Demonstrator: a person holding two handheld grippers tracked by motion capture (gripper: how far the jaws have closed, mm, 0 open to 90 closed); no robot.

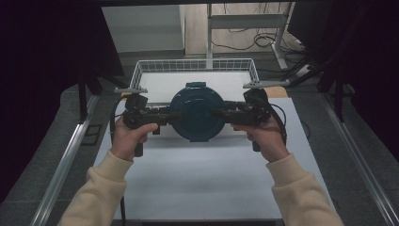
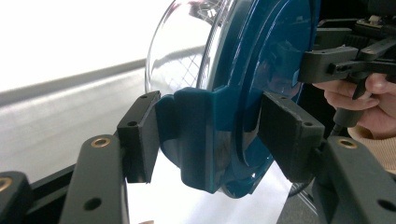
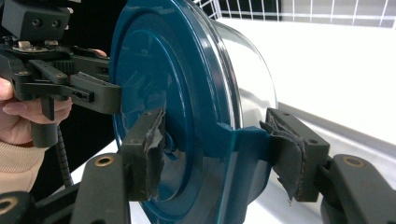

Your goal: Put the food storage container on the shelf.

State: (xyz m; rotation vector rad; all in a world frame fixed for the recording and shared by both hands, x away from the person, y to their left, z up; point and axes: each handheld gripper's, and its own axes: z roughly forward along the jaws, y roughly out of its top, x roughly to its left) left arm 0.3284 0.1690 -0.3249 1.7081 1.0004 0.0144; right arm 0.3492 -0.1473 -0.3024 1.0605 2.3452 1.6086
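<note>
Container (image 1: pixel 197 114) with teal lid, clear glass-like bowl: probably heavy, rigid, slick, breakable. Held above tabletop (image 1: pixel 202 179), between left gripper (image 2: pixel 208 135) and right gripper (image 3: pixel 215 149); both jaws pinching opposite lid clips.

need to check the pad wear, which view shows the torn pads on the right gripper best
The right gripper view: the frayed pads flank the blue-lidded container's clip up close. The high view shows the right gripper too small for pads; the left gripper view shows its body far off.
</note>
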